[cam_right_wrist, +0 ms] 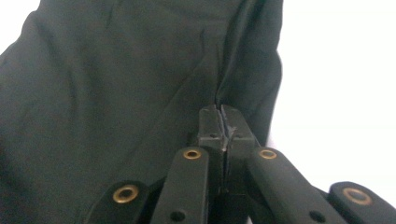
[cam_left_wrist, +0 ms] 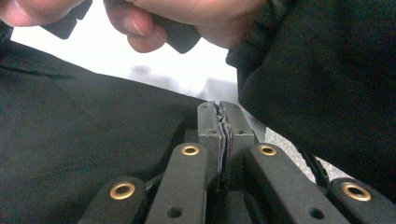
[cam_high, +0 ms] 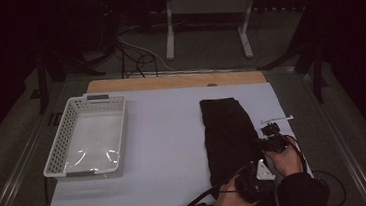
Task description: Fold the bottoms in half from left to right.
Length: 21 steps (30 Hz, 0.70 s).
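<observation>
A black cloth point(cam_high: 229, 134) lies folded in a long strip on the right half of the white table point(cam_high: 165, 149). My right gripper point(cam_high: 261, 144) is at the cloth's right edge; in the right gripper view its jaws point(cam_right_wrist: 220, 109) are shut on a raised fold of the cloth point(cam_right_wrist: 116, 70). My left gripper point(cam_high: 252, 171) sits at the cloth's near right corner. Its jaws point(cam_left_wrist: 219, 106) are pressed together beside the cloth point(cam_left_wrist: 70, 116), and I cannot tell whether any fabric is pinched between them. The other hand point(cam_left_wrist: 187, 18) shows just above them.
A white perforated basket point(cam_high: 57, 154) stands at the table's left with nothing in it. A small white item point(cam_high: 278, 120) lies right of the cloth. A wooden board edge point(cam_high: 174, 81) runs along the far side, with a stand point(cam_high: 207, 5) and cables on the floor behind.
</observation>
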Each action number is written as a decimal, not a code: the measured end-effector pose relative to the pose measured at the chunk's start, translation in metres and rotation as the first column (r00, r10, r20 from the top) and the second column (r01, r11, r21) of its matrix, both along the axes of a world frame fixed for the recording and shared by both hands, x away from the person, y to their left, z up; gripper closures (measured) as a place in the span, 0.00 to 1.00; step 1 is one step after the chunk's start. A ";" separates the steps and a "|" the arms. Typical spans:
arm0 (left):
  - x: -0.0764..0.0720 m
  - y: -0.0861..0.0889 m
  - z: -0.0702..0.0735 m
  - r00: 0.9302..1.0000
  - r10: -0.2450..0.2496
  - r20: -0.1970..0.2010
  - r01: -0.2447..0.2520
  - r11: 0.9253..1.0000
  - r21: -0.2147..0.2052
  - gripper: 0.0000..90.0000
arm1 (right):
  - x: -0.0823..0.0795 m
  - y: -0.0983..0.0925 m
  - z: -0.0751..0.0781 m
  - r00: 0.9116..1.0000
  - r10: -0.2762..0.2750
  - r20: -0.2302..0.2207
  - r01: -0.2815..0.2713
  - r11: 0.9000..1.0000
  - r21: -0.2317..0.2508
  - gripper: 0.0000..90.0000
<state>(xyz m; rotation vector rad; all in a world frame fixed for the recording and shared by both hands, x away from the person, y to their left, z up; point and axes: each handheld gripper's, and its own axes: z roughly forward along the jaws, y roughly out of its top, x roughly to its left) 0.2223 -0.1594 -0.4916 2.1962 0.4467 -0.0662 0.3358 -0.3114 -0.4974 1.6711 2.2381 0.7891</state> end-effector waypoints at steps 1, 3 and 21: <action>0.000 0.000 0.000 1.000 -0.002 0.000 0.002 1.000 -0.001 0.98 | 0.000 -0.001 0.001 1.000 -0.004 0.004 0.004 1.000 -0.008 0.99; 0.000 -0.001 0.000 1.000 -0.007 -0.005 0.007 1.000 -0.009 0.98 | -0.001 -0.002 0.002 1.000 -0.011 0.015 0.011 1.000 -0.027 0.99; 0.021 0.045 0.006 0.989 0.149 -0.004 -0.149 0.989 0.007 0.50 | -0.003 -0.014 -0.002 0.999 -0.038 0.013 0.038 0.999 -0.037 0.99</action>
